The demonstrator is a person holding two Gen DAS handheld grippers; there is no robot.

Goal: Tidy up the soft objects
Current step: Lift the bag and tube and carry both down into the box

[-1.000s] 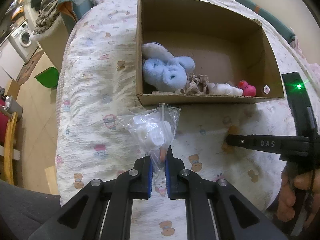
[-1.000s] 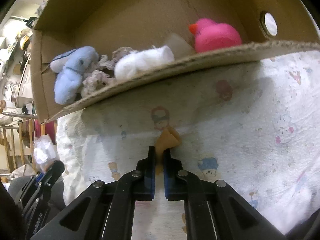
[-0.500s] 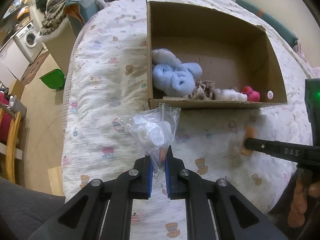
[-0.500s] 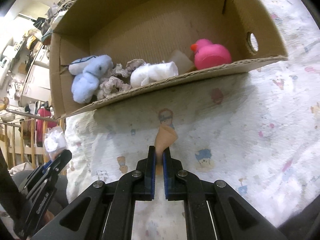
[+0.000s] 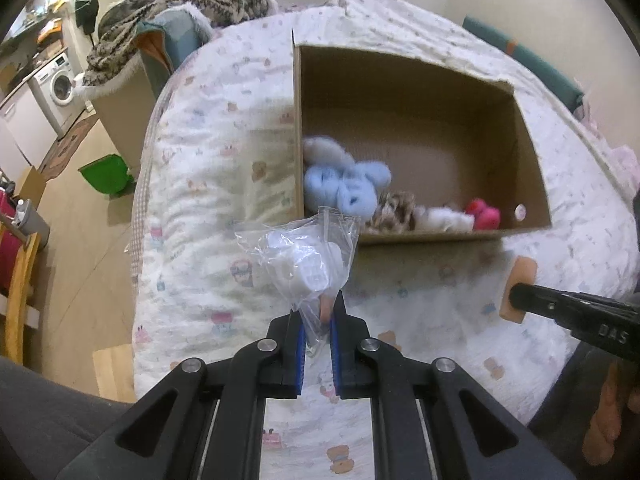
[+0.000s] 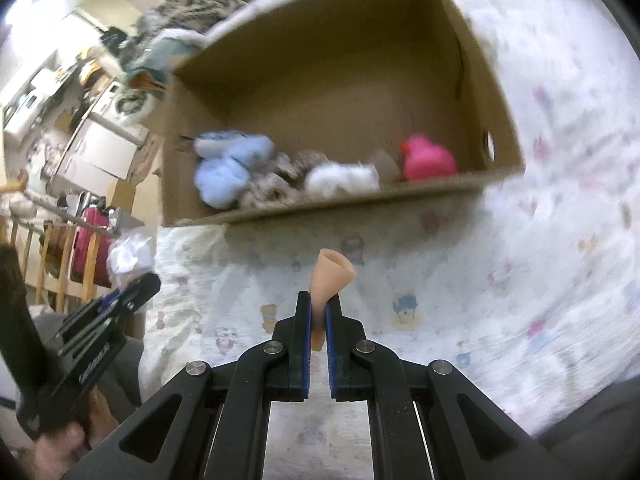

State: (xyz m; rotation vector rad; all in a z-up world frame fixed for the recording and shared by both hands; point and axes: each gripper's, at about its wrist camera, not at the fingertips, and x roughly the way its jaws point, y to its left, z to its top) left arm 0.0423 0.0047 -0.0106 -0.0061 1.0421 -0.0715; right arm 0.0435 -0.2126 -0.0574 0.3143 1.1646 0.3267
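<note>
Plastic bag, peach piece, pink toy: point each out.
plastic bag (image 5: 304,258), left wrist view, crumpled middle above the fingers.
peach piece (image 6: 332,272), right wrist view, flared top.
pink toy (image 6: 430,158), right wrist view, body inside the box.

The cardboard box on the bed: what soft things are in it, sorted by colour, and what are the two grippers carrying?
In the brown cardboard box:
Light blue plush toy: 1
Brown-and-cream fuzzy item: 1
White fluffy item: 1
Pink toy: 1
Held:
Clear plastic bag of white pieces, in left gripper: 1
Peach rubbery cone, in right gripper: 1
Total: 6
</note>
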